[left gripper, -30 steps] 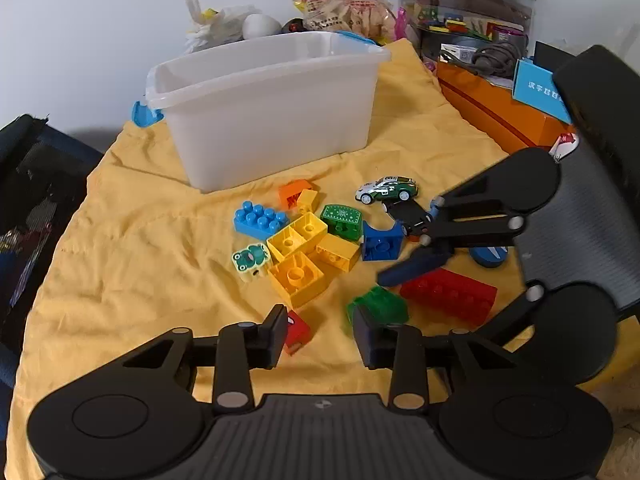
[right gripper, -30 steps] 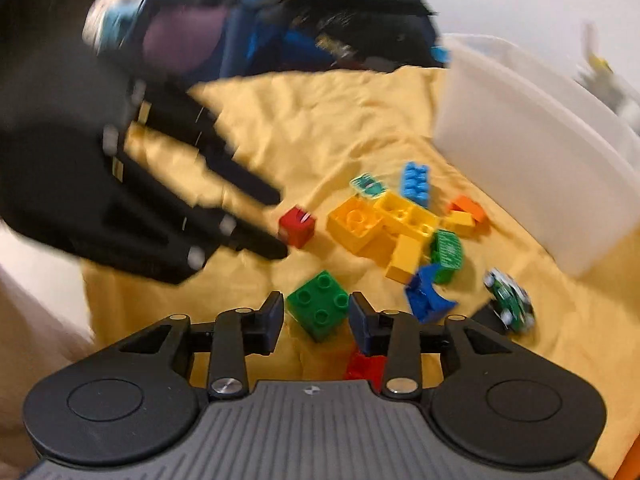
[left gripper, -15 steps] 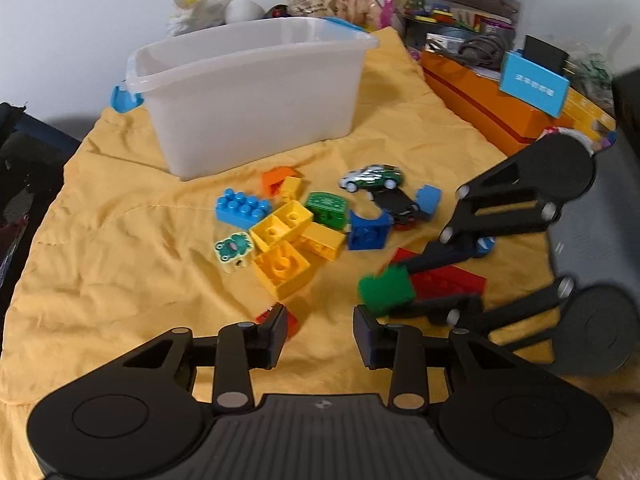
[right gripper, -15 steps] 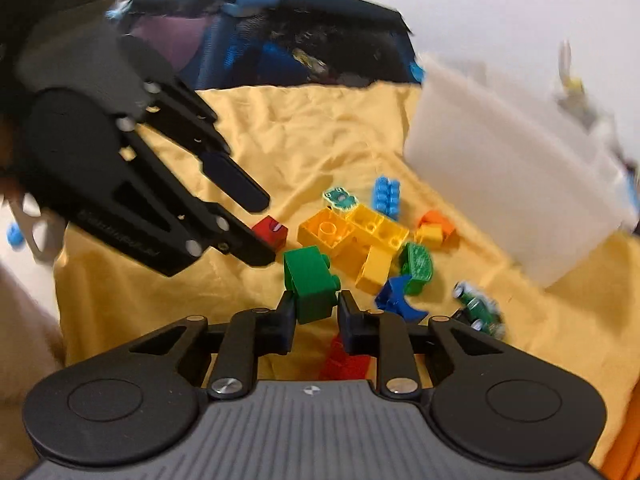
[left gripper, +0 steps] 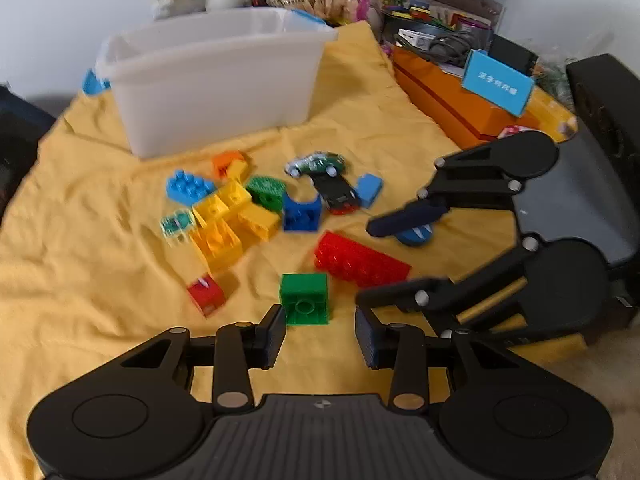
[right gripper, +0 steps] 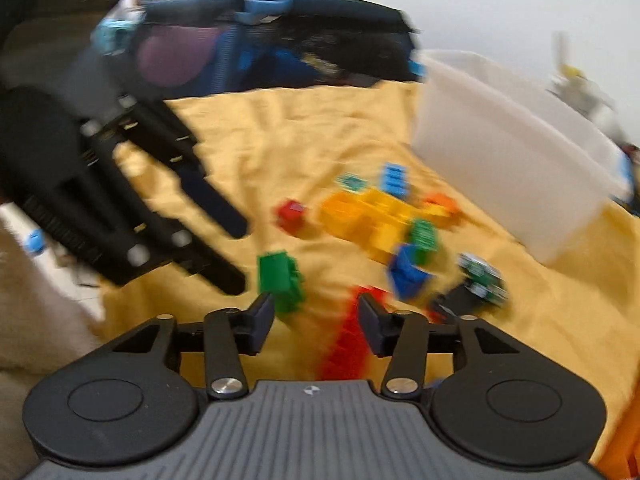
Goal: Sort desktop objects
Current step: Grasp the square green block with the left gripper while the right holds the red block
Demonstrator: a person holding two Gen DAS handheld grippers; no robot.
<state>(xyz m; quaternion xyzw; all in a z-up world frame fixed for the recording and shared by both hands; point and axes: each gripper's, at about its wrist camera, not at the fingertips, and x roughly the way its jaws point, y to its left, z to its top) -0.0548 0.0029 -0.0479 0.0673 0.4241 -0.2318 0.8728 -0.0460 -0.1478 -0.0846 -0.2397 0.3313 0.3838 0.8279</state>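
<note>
The green brick (left gripper: 304, 298) (right gripper: 280, 280) lies on its side on the yellow cloth (left gripper: 80, 240), free of both grippers. My left gripper (left gripper: 320, 334) (right gripper: 234, 254) is just behind it, jaws opening, with nothing pressed between them. My right gripper (right gripper: 316, 314) (left gripper: 366, 263) is also opening; the green brick sits just beyond its left finger, and a long red brick (left gripper: 360, 260) (right gripper: 348, 332) lies under it. A white bin (left gripper: 216, 80) (right gripper: 500, 160) stands further back on the cloth.
A pile of yellow bricks (left gripper: 224, 220), a blue arch brick (left gripper: 302, 214), a small red brick (left gripper: 206, 294) and a green toy car (left gripper: 316, 162) lie in front of the bin. An orange box (left gripper: 460, 108) and clutter line the right and back.
Half a second ago my right gripper was shut on the green brick and held it up. It has since let go, and the brick now lies in front of my left gripper.
</note>
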